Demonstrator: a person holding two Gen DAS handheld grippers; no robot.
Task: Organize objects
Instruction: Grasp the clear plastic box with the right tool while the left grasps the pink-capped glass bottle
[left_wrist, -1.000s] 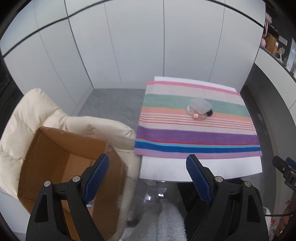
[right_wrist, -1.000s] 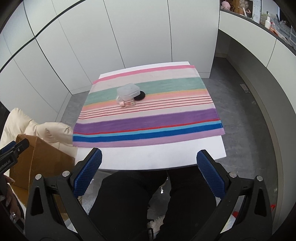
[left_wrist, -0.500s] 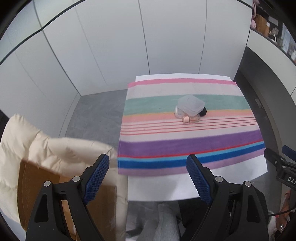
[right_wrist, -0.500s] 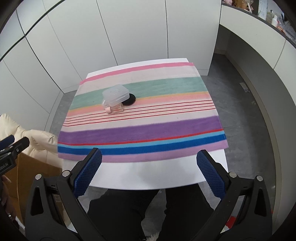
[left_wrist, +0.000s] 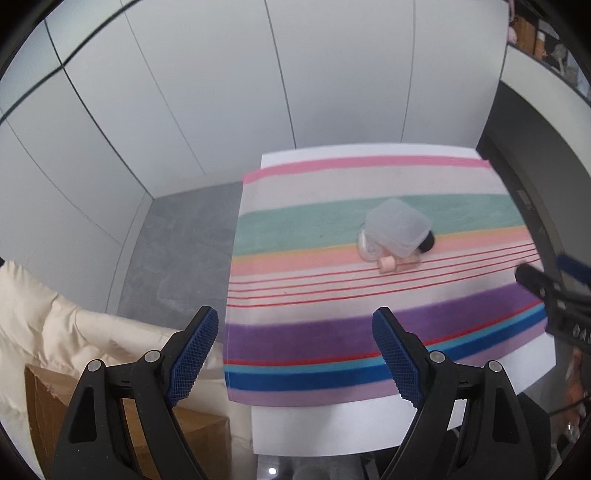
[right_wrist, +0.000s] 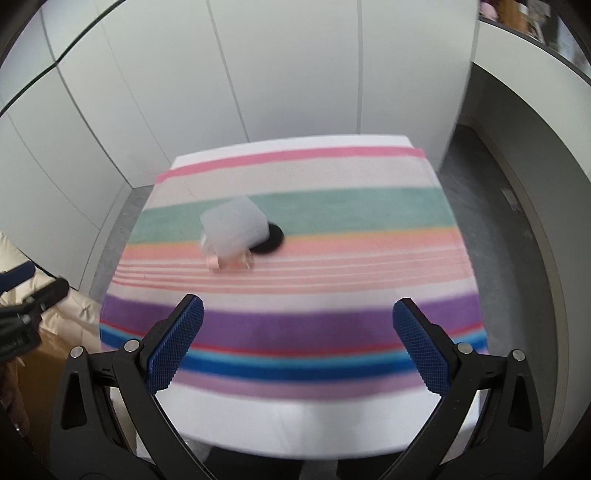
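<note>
A small pile sits mid-table on the striped cloth (left_wrist: 332, 332): a translucent plastic box (left_wrist: 398, 226) lying over a clear bottle with a pink cap (left_wrist: 388, 264), a round clear jar (left_wrist: 367, 245) and a black round compact (left_wrist: 427, 243). The right wrist view shows the same box (right_wrist: 236, 230) and the black compact (right_wrist: 269, 240), blurred. My left gripper (left_wrist: 291, 358) hangs open above the cloth's near left corner, nothing between its blue pads. My right gripper (right_wrist: 295, 343) is open too, over the near purple and blue stripes, well short of the pile.
The white table (left_wrist: 332, 424) stands against white wall panels. Left of it a cream padded jacket (left_wrist: 55, 332) drapes over a brown cardboard box (left_wrist: 40, 406). Grey floor (left_wrist: 177, 251) lies beyond. A shelf with small items (left_wrist: 539, 37) runs along the right wall.
Both grippers have come forward and down toward the table, so the cloth and the pile look larger. The cardboard box has slid toward the left edge. Both pairs of jaws stay wide.
</note>
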